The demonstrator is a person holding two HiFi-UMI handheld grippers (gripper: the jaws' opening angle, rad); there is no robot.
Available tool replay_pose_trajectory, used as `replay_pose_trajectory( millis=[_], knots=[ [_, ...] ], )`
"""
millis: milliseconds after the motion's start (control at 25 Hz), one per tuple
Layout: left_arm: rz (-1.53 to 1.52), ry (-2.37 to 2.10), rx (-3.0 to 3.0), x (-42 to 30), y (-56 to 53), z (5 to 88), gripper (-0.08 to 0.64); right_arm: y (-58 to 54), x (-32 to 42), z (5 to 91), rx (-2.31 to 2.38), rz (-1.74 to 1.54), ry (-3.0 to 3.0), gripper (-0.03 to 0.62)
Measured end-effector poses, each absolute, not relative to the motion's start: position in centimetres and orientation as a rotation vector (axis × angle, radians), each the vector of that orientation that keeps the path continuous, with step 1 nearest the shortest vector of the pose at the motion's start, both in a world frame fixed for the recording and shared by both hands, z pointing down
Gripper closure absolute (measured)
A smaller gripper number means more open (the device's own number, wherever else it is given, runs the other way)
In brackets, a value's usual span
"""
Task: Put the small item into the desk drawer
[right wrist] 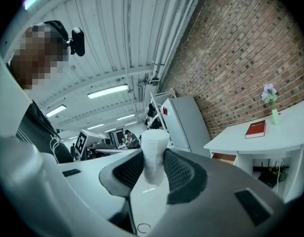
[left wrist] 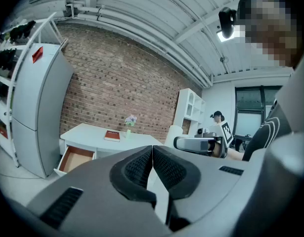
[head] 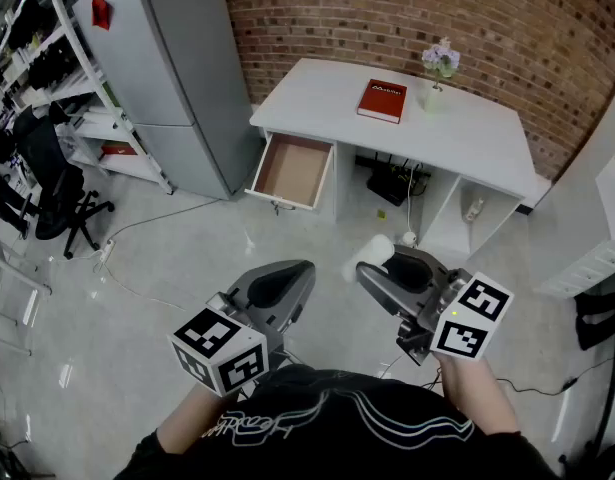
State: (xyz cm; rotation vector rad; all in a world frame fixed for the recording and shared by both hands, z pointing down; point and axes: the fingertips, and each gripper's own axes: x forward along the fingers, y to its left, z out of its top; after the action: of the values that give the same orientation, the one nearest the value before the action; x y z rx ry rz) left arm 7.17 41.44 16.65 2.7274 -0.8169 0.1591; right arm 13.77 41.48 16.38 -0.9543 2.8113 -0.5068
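Note:
My right gripper point(head: 379, 258) point(right wrist: 153, 169) is shut on a small white cylinder point(right wrist: 153, 152) point(head: 368, 253), which sticks up between its ribbed pads. My left gripper point(head: 299, 276) point(left wrist: 152, 164) is shut with nothing between its pads. Both are held over the floor, well short of the white desk point(head: 467, 138). The desk's drawer point(head: 293, 171) point(left wrist: 75, 159) stands pulled open at its left end, wood-brown inside with nothing in it. The left gripper view also shows the right gripper point(left wrist: 198, 143) with the white cylinder point(left wrist: 172, 135).
On the desk lie a red book point(head: 382, 100) and a small vase of flowers point(head: 437, 73). A grey refrigerator point(head: 167, 68) stands left of the desk against the brick wall. An office chair point(head: 57, 183) and cables on the floor are at the left.

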Motion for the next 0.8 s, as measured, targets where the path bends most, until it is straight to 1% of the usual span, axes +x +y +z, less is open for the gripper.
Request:
replay_pose_trajectory(
  millis=[160, 560, 800],
  knots=[
    [0.164, -0.826, 2.735, 7.5, 41.2, 15.2, 0.538, 41.5, 14.1, 15.5, -0.969, -0.495, 2.818, 0.456],
    [0.143, -0.822, 2.737, 6.2, 40.3, 14.9, 0.538, 40.6, 13.2, 15.0, -0.955, -0.522, 2.806, 0.456],
    [0.126, -0.814, 2.730, 5.0, 36.8, 16.0, 0.538, 37.1, 12.0, 15.8, -0.968, -0.536, 2.818, 0.456]
  ],
)
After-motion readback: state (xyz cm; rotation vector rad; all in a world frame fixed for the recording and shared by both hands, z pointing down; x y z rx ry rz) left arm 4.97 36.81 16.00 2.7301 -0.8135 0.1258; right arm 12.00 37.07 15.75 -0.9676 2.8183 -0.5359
